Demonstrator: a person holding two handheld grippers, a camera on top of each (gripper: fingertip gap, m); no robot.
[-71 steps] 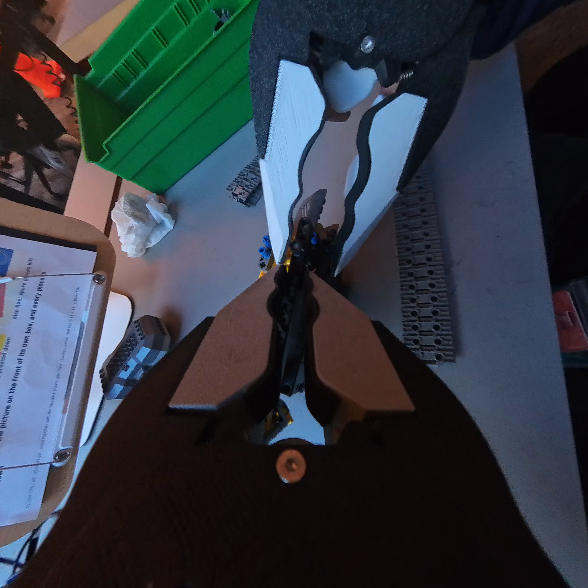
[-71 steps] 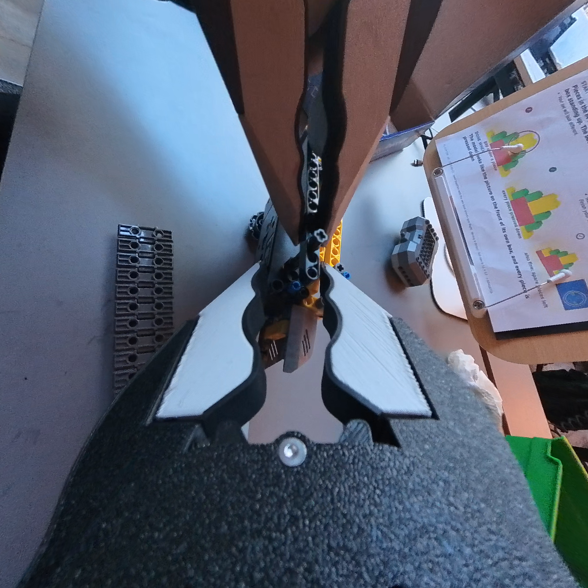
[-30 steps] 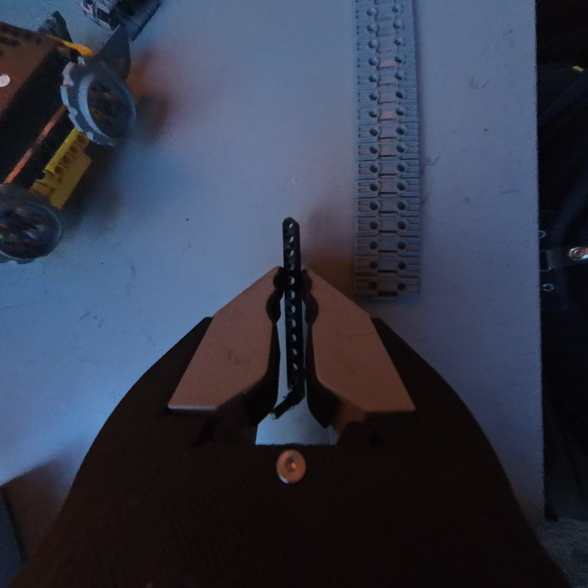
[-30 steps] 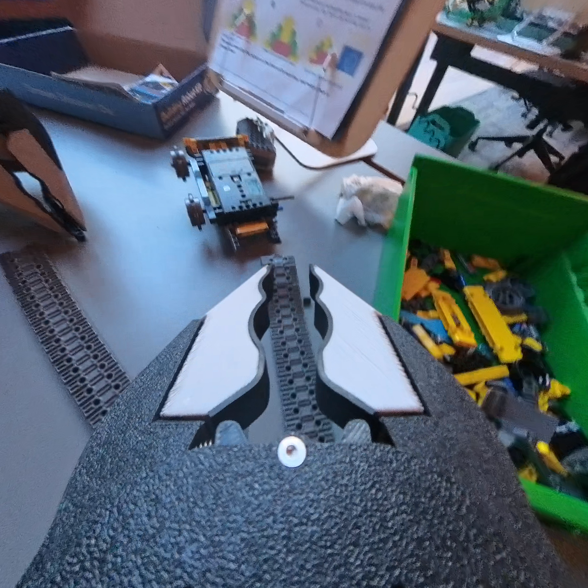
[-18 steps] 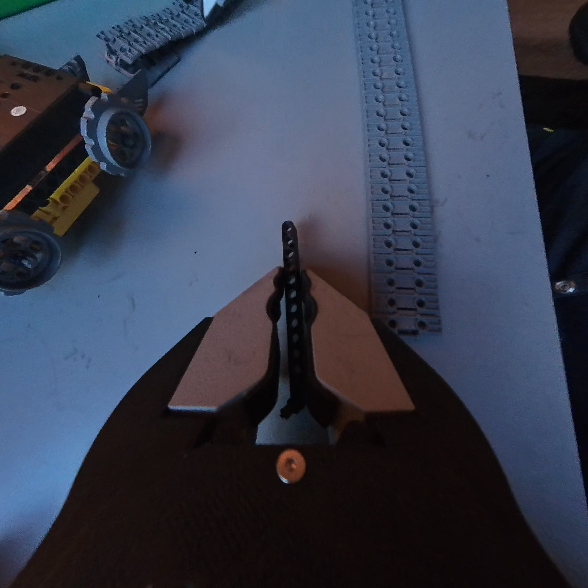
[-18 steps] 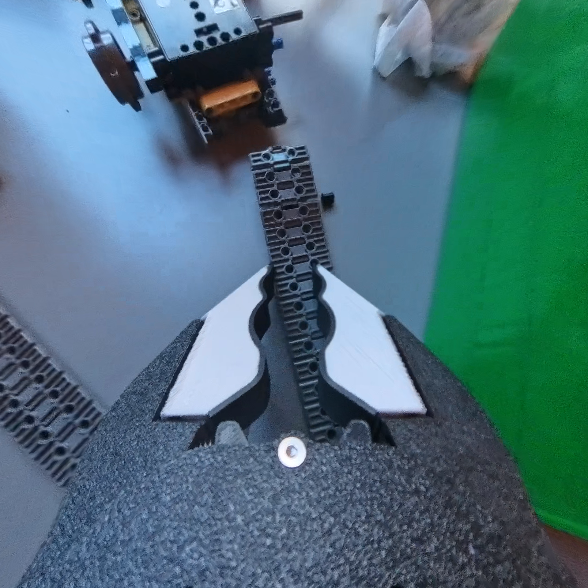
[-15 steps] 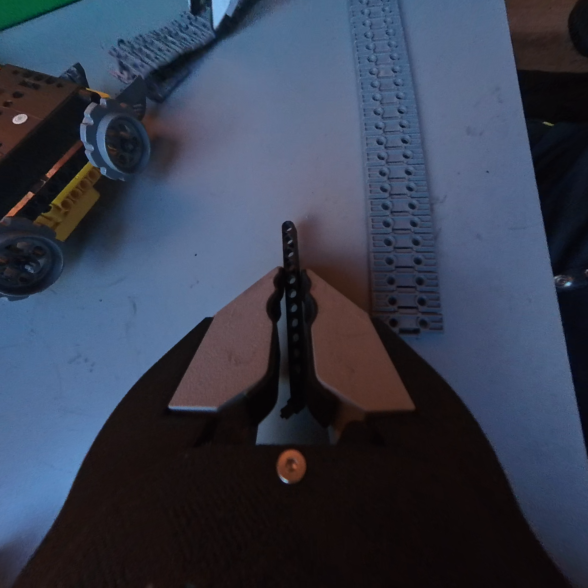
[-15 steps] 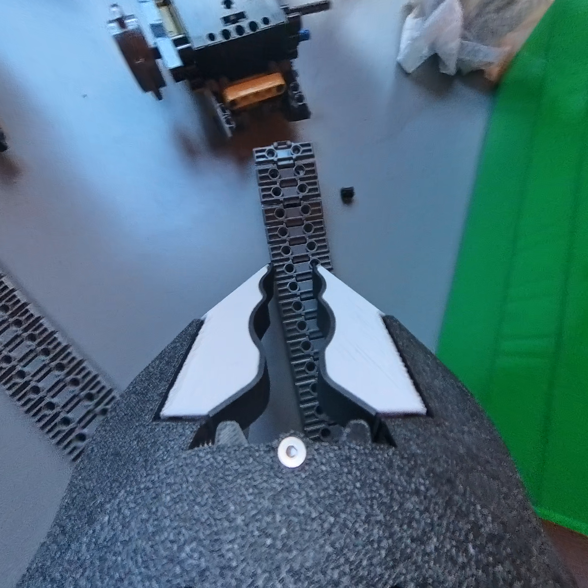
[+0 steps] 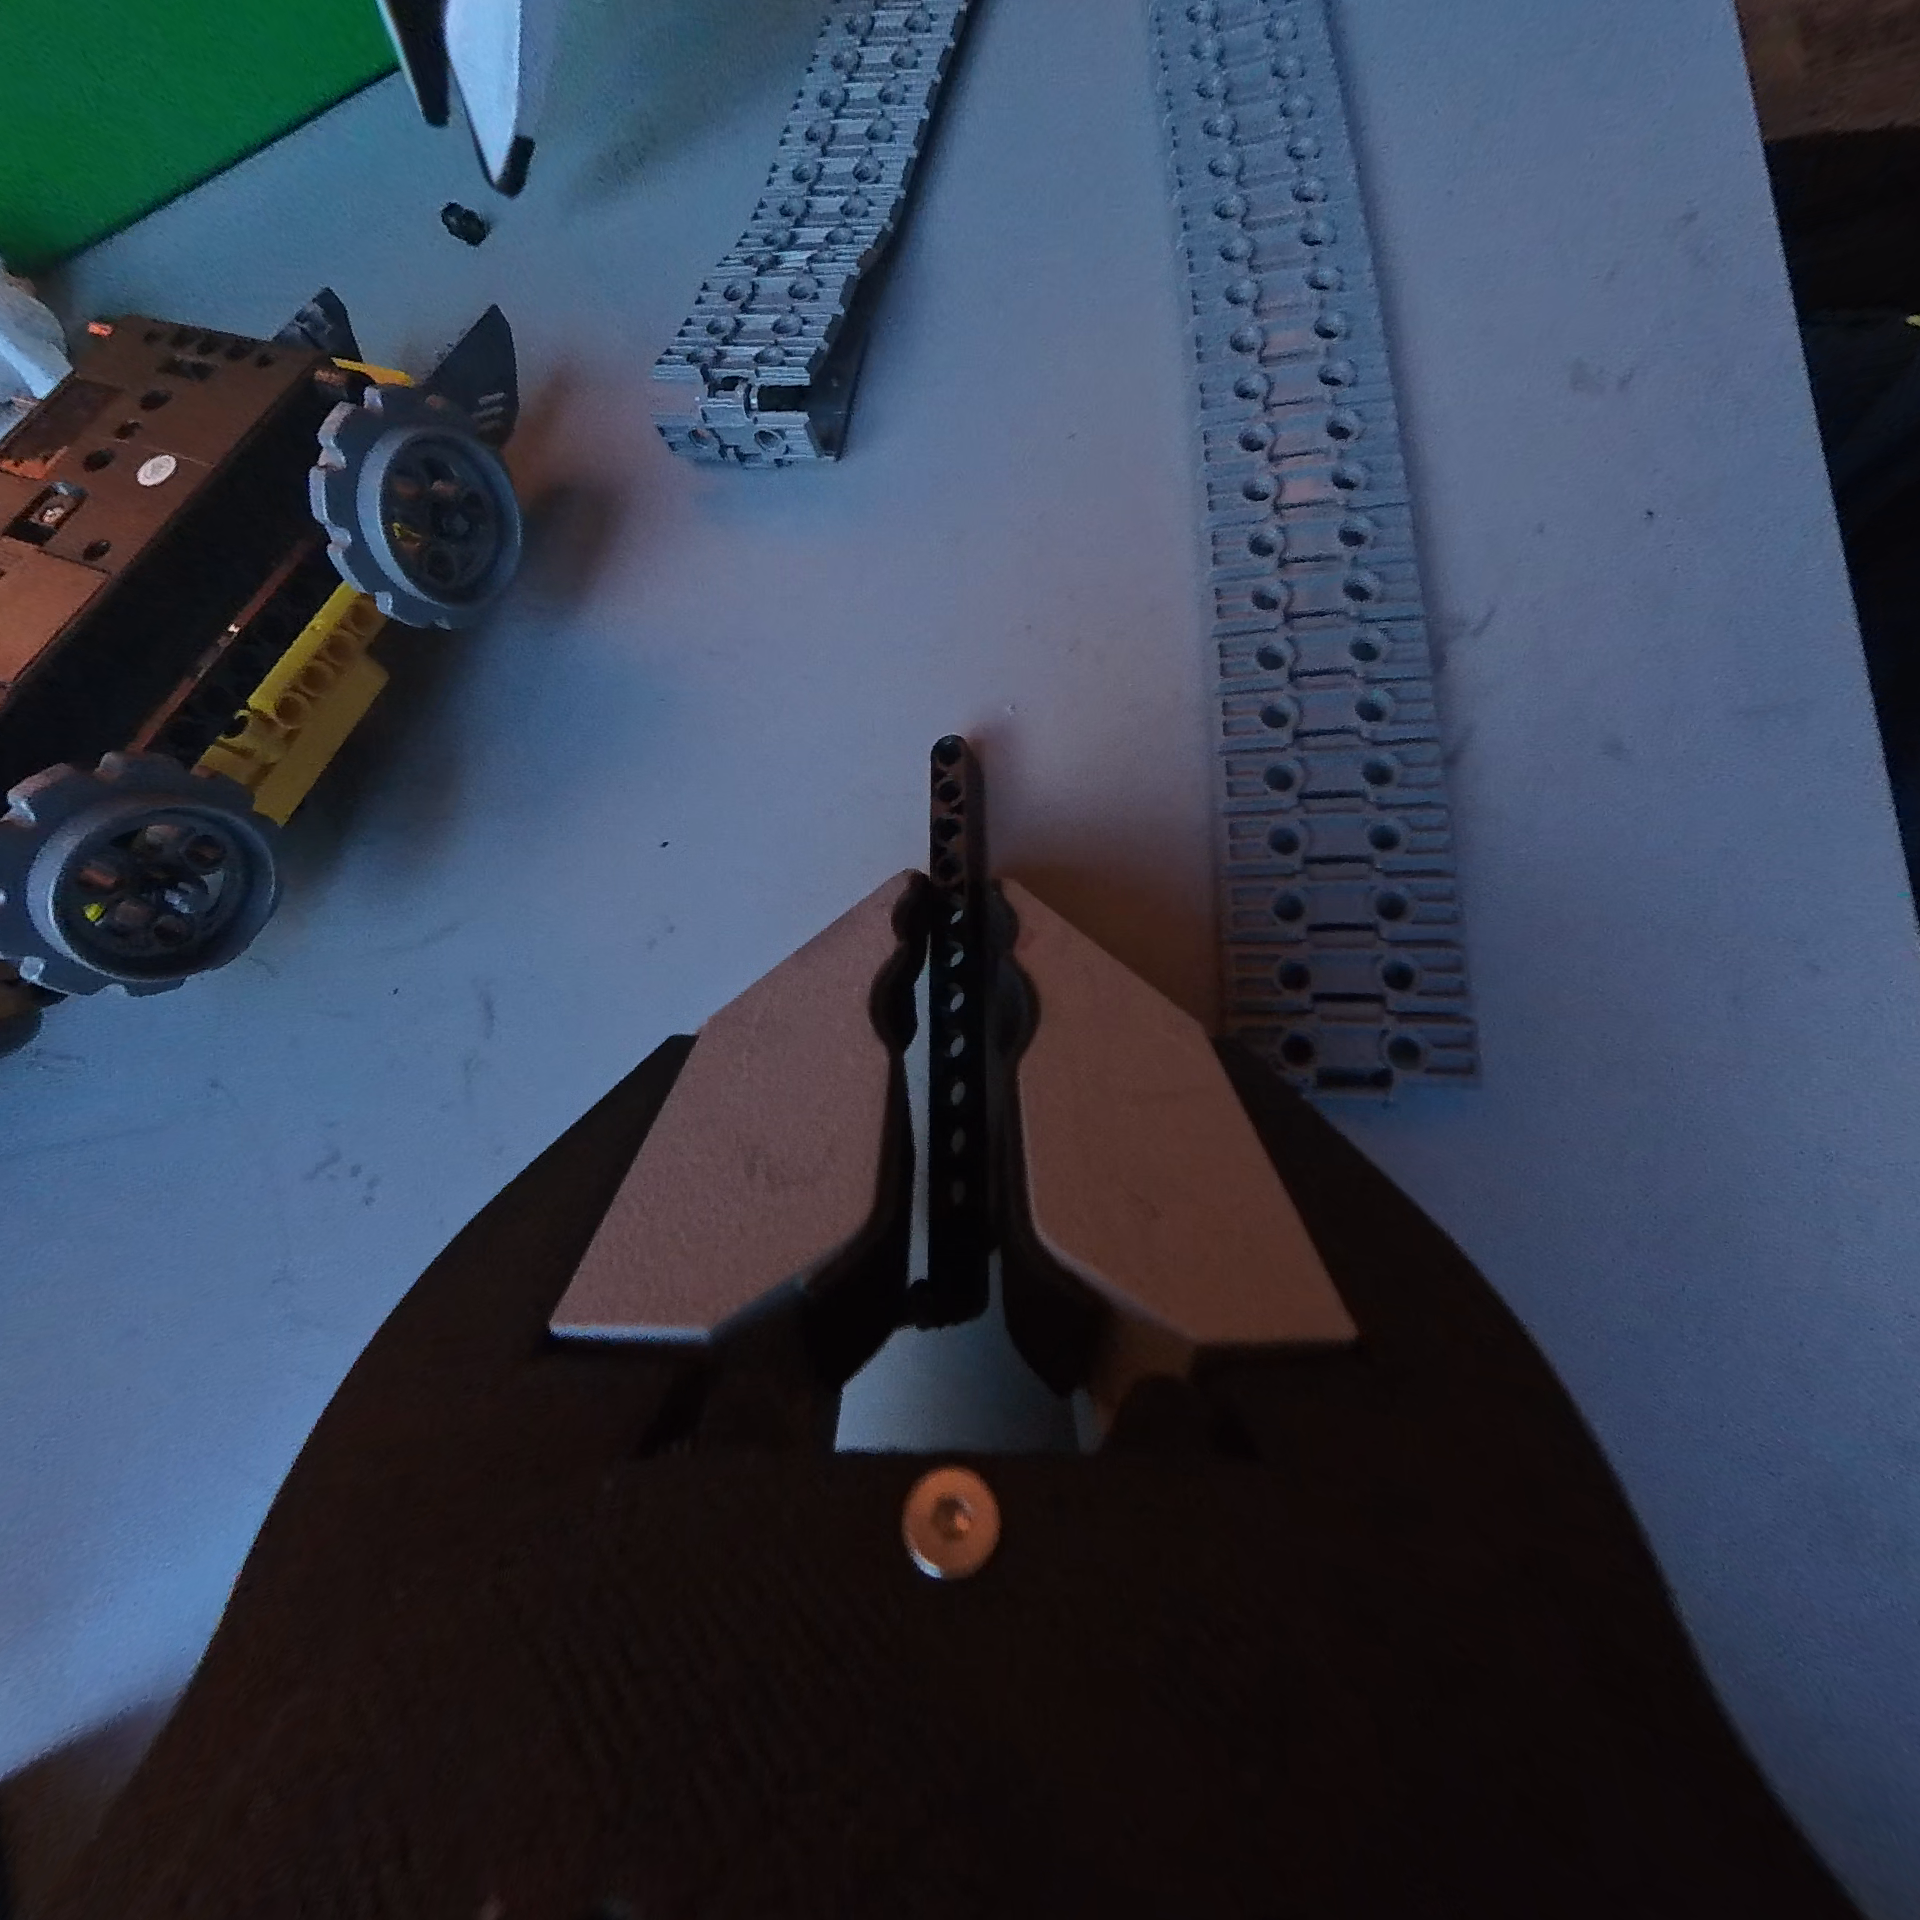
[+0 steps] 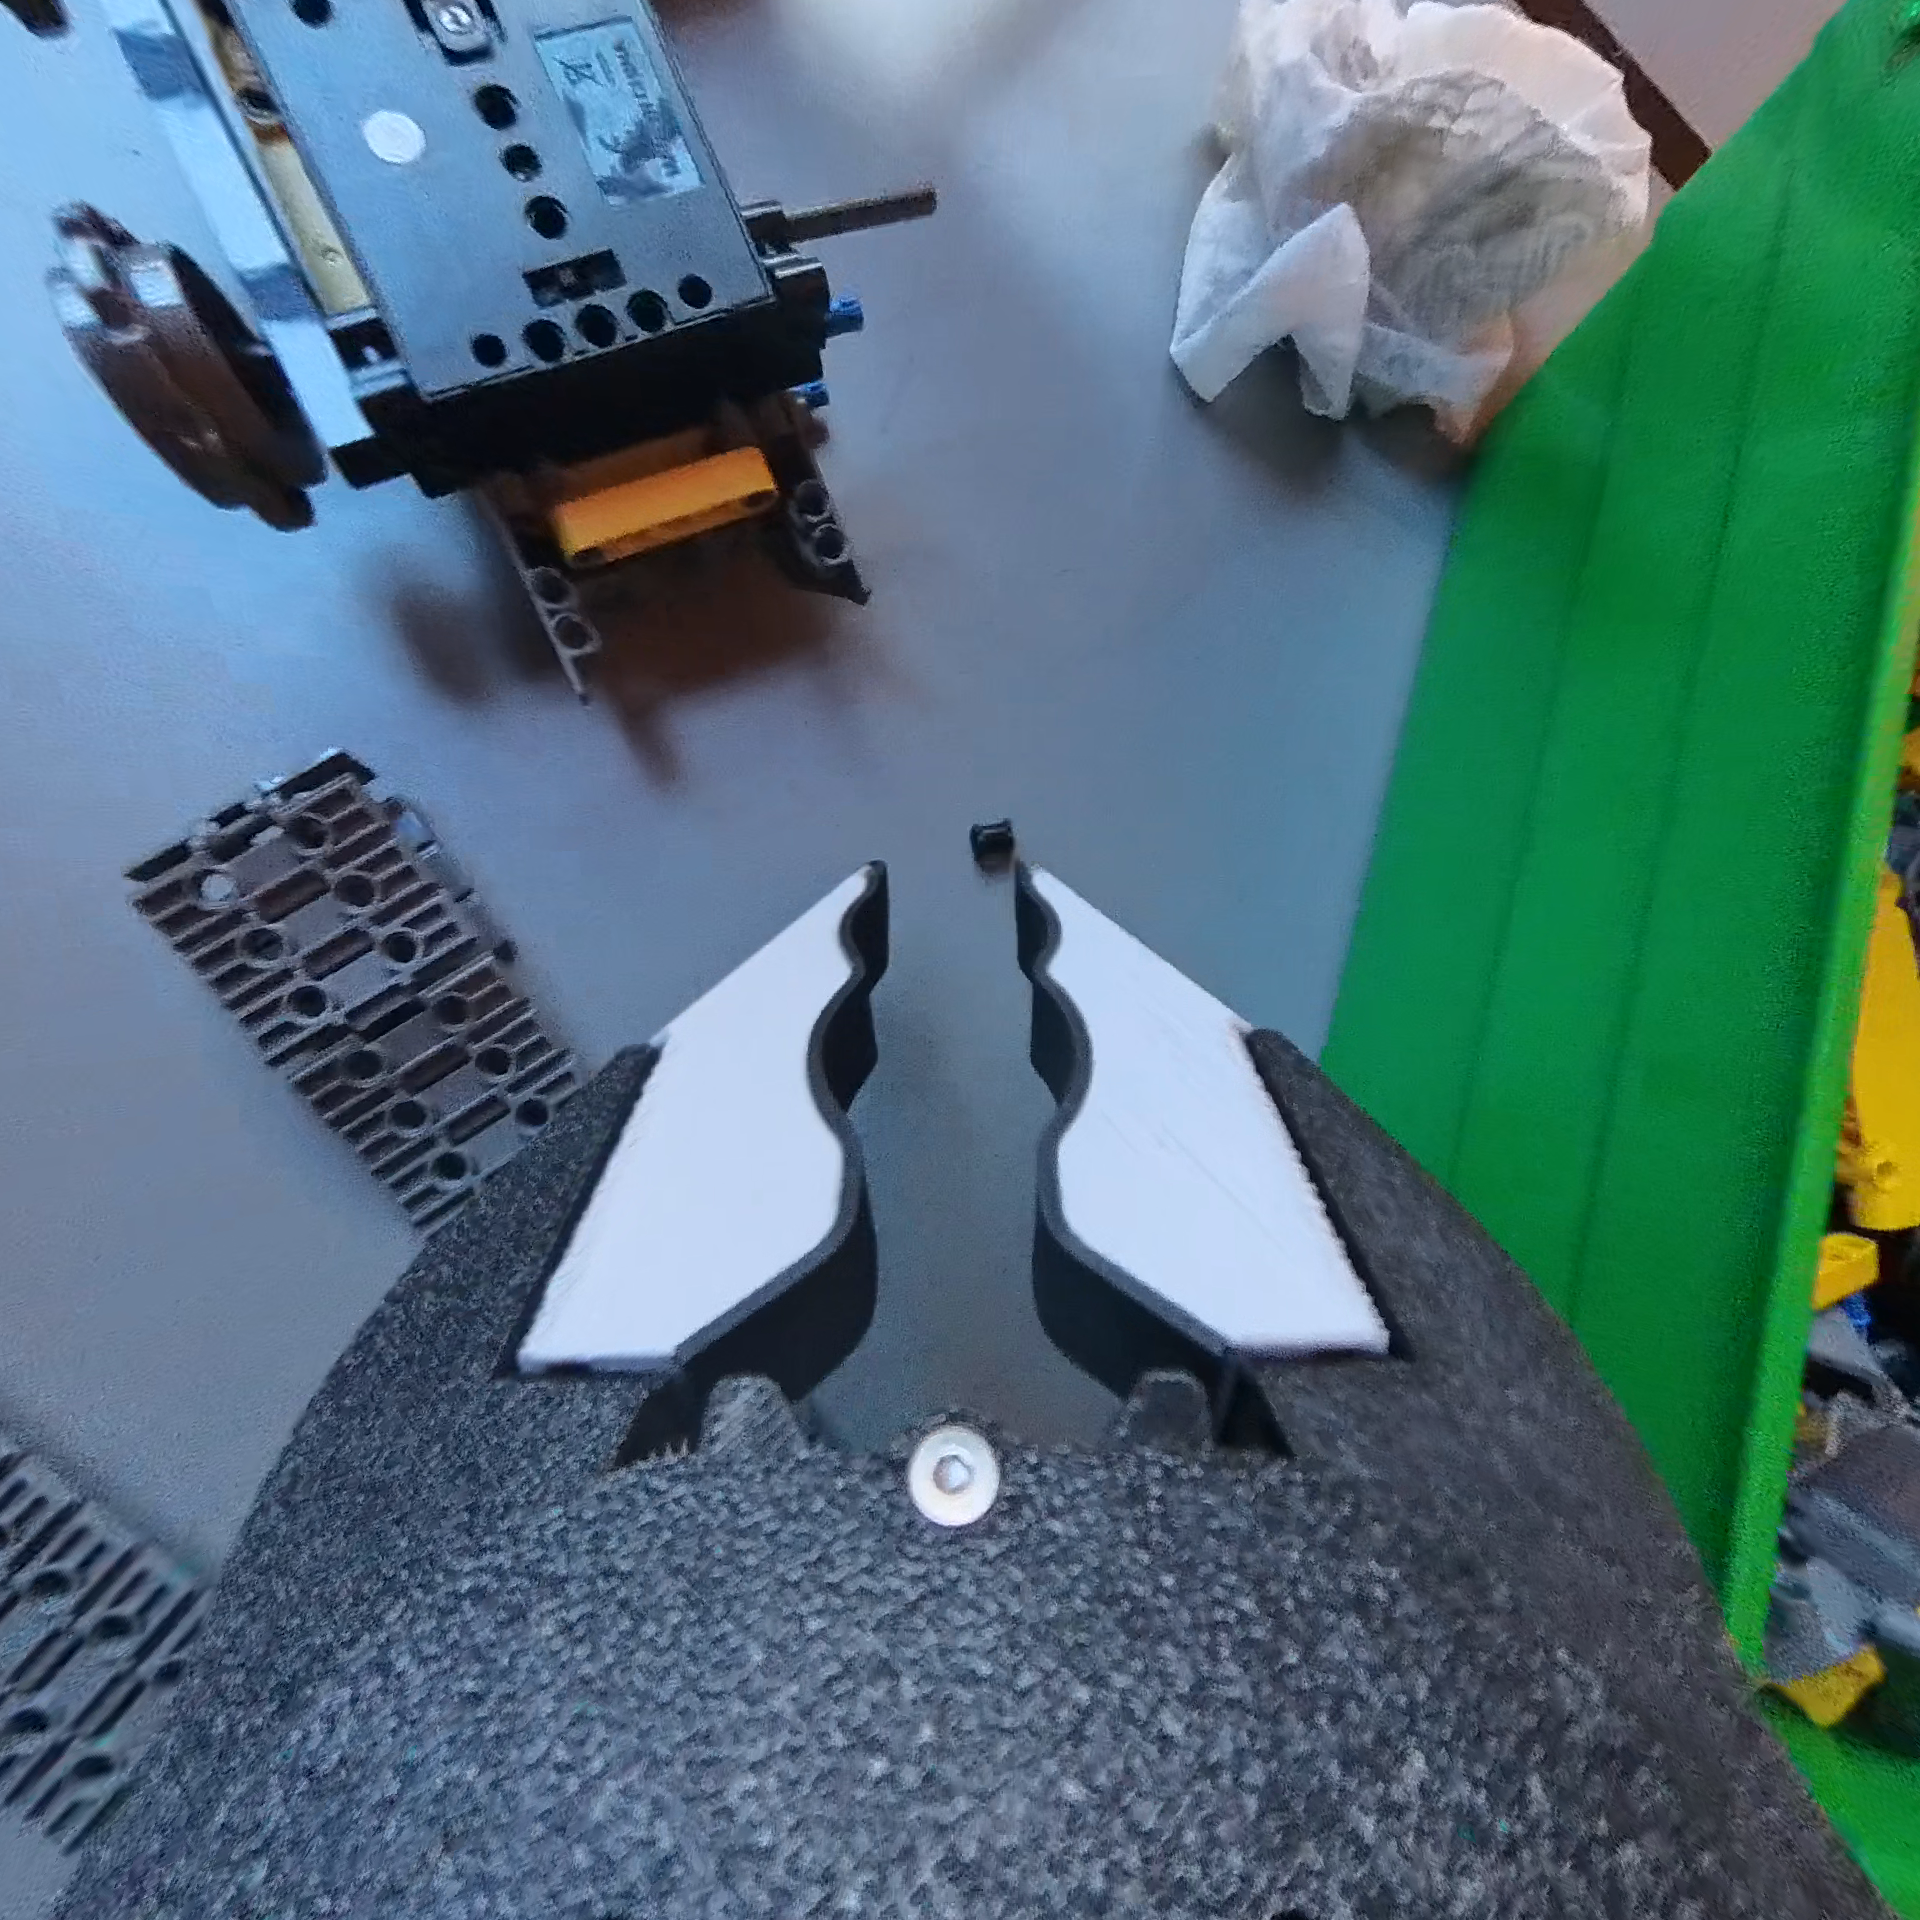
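toy-brick workbench: parts bin [image 10: 1621, 935]

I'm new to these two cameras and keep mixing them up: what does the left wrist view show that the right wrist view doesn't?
Only the left wrist view: the left tongs shut on a thin black holed beam, and two toothed grey wheels on the brick vehicle.

Only the right wrist view: a crumpled white tissue and loose bricks inside the green bin.

Both: the grey table, the vehicle, the grey track strips, a tiny black piece, and the open right tongs.
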